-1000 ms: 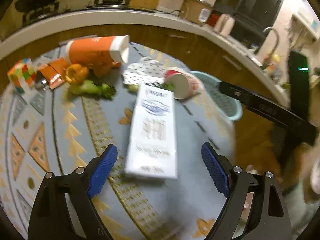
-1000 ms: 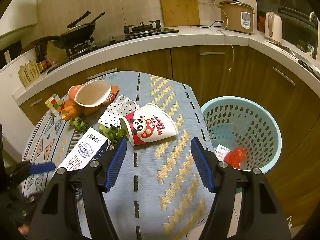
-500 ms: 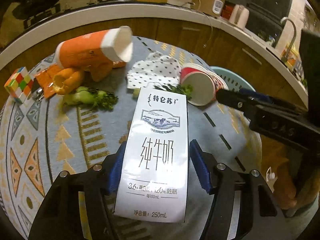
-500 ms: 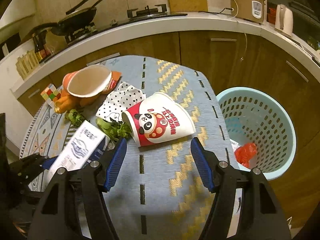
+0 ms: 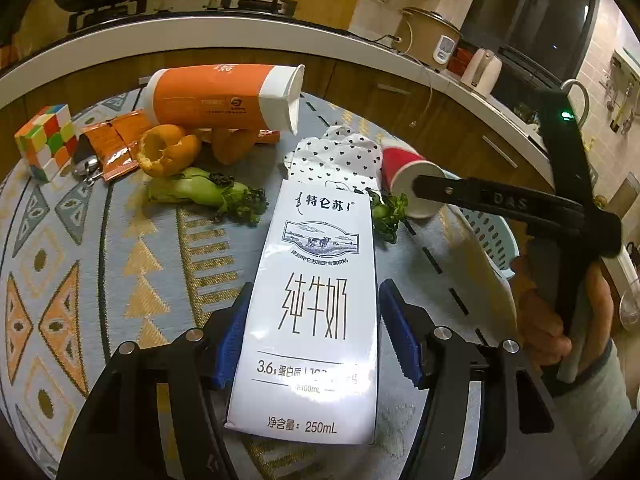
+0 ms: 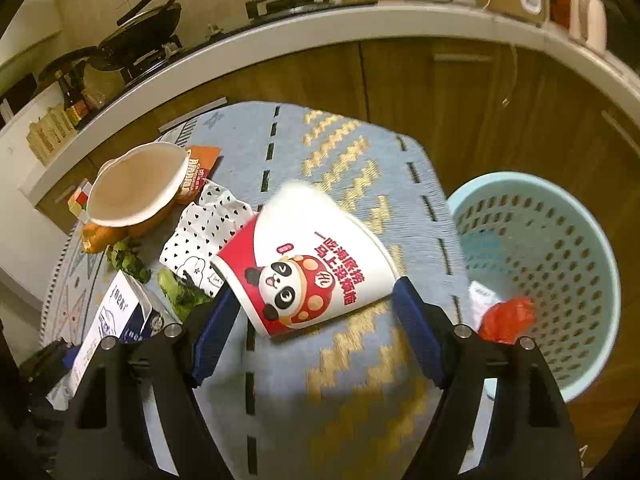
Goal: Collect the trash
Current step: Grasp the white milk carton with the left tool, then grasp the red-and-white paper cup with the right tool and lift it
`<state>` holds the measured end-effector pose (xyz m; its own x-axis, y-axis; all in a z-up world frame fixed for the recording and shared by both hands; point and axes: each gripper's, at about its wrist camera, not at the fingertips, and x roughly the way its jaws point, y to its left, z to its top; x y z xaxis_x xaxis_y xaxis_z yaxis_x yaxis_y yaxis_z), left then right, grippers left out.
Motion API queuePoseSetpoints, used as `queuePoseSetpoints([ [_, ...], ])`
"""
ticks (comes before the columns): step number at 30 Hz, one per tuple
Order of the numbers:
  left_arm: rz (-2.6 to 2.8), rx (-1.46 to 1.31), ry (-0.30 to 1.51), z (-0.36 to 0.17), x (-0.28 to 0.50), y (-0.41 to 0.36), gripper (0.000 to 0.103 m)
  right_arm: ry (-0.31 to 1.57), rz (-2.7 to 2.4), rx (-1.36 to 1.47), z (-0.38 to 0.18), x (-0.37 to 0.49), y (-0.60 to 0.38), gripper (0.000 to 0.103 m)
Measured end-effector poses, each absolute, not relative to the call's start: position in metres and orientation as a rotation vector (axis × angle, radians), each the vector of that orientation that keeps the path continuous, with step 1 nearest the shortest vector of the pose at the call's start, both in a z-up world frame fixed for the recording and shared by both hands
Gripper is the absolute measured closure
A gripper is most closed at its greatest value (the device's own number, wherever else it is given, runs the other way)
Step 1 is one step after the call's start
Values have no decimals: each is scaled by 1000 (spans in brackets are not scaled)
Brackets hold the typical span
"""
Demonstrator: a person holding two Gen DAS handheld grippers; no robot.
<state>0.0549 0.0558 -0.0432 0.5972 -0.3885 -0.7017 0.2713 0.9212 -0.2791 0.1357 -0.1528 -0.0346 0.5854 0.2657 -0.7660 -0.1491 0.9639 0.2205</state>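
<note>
My left gripper (image 5: pixel 312 332) is shut on a white milk carton (image 5: pixel 316 308), holding it just above the patterned table; the carton also shows in the right wrist view (image 6: pixel 116 320). My right gripper (image 6: pixel 316 320) is open, its blue pads either side of a red-and-white panda paper cup (image 6: pixel 312 272) lying on its side. The cup's base shows in the left wrist view (image 5: pixel 412 184). A light blue trash basket (image 6: pixel 560 240) stands right of the table with a red wrapper (image 6: pixel 508 316) inside.
On the table lie an orange tall cup (image 5: pixel 224 96), orange peel (image 5: pixel 168 152), green vegetable scraps (image 5: pixel 208 196), a dotted paper napkin (image 5: pixel 336 156), orange wrappers (image 5: pixel 120 144) and a Rubik's cube (image 5: pixel 44 140). A kitchen counter (image 6: pixel 320 28) curves behind.
My left gripper closed on the milk carton and lifted its end. My right gripper moved forward and down until the panda cup sat between its open pads.
</note>
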Motion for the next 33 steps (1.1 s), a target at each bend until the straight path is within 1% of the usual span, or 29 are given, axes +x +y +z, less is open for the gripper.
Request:
queuePoseSetpoints([
  [2, -386, -155, 847, -43, 53, 58, 43, 914, 251, 132, -36, 139, -151, 29],
  [3, -386, -156, 846, -43, 54, 58, 43, 906, 256, 121, -36, 139, -149, 32],
  [5, -386, -155, 845, -43, 54, 58, 43, 898, 276, 118, -35, 138, -147, 49],
  [6, -385, -153, 845, -43, 54, 58, 43, 905, 290, 123, -36, 139, -146, 65],
  [7, -383, -147, 845, -43, 54, 57, 43, 925, 303, 136, -39, 140, -146, 67],
  [9, -380, -137, 844, -43, 54, 56, 43, 940, 301, 145, -42, 140, -147, 67],
  [11, -377, -131, 842, -43, 54, 55, 43, 957, 309, 185, -40, 137, -152, 56],
  [13, -374, -126, 840, -43, 54, 54, 43, 962, 299, 224, -35, 132, -155, 18],
  [14, -373, -123, 839, -43, 54, 53, 43, 948, 278, 243, -30, 130, -158, 13],
  [16, -371, -123, 838, -43, 55, 53, 43, 934, 285, 296, -22, 132, -161, 13],
  [20, -374, -141, 833, -44, 54, 55, 43, 977, 267, 419, -19, 154, -158, 12],
  [27, -381, -162, 828, -44, 54, 59, 43, 1007, 77, 317, -24, 192, -125, 13],
  [28, -382, -162, 828, -44, 54, 58, 43, 1016, 64, 299, -26, 194, -123, 18],
  [30, -383, -165, 826, -44, 54, 59, 43, 1025, 54, 269, -30, 196, -120, 20],
  [32, -381, -168, 824, -44, 52, 58, 43, 1002, 58, 226, -27, 190, -116, 24],
  [33, -381, -171, 822, -43, 51, 59, 43, 991, 62, 215, -25, 188, -115, 29],
])
